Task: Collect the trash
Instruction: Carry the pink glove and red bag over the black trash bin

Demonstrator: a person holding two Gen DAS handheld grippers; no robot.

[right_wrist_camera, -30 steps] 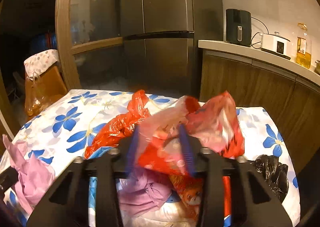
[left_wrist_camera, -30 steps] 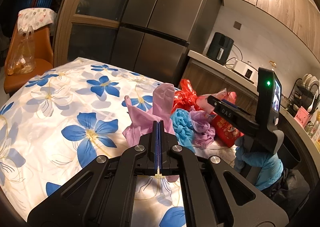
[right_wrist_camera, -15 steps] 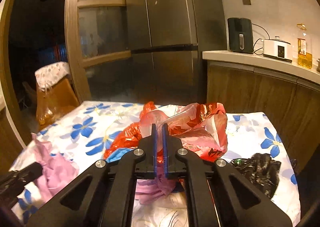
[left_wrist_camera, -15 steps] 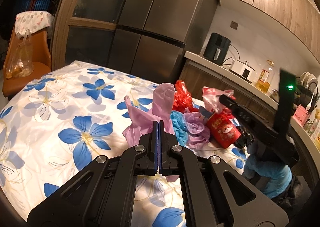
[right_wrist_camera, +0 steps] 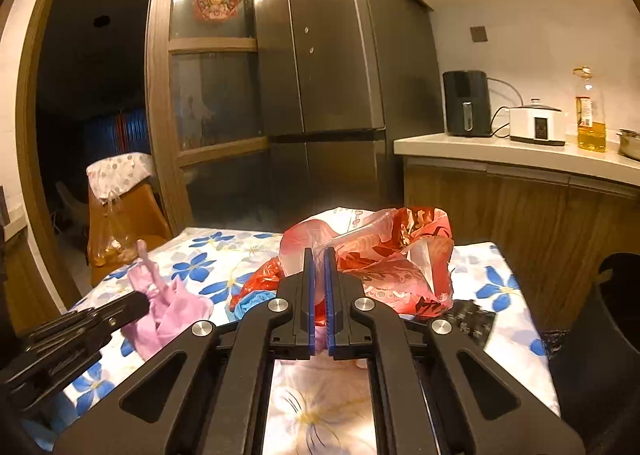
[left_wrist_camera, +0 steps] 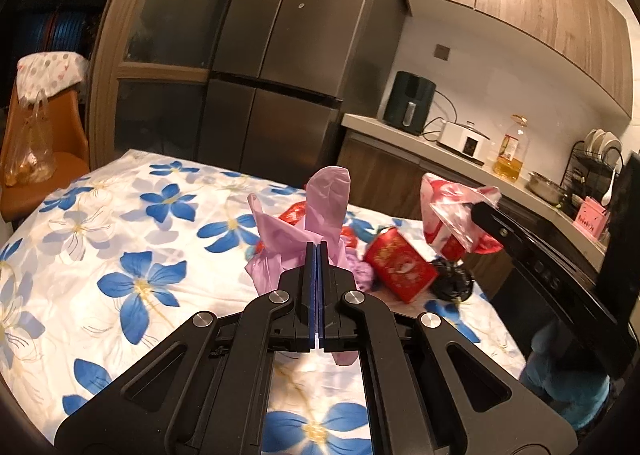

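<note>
My left gripper [left_wrist_camera: 317,251] is shut on a pink plastic bag [left_wrist_camera: 316,215] that stands up above the flowered table [left_wrist_camera: 120,239]. In the right wrist view that pink bag [right_wrist_camera: 168,303] hangs from the left gripper [right_wrist_camera: 138,303] at lower left. My right gripper [right_wrist_camera: 319,255] is shut on a red-and-clear plastic bag [right_wrist_camera: 384,255], lifted off the table. From the left wrist view this bag [left_wrist_camera: 452,211] hangs from the right gripper [left_wrist_camera: 478,211]. A red packet [left_wrist_camera: 400,267], purple and black crumpled bags [left_wrist_camera: 452,279] and a red bag [right_wrist_camera: 260,283] lie on the table.
A dark bin [right_wrist_camera: 604,335] stands at the table's right edge. Beyond the table are a tall fridge [left_wrist_camera: 296,55], a counter [right_wrist_camera: 520,155] with an air fryer, cooker and oil bottle, and an orange chair [left_wrist_camera: 36,159] at left.
The right gripper closed on the red-and-clear bag and lifted it up and to the right off the pile. The left gripper rose slightly with the pink bag.
</note>
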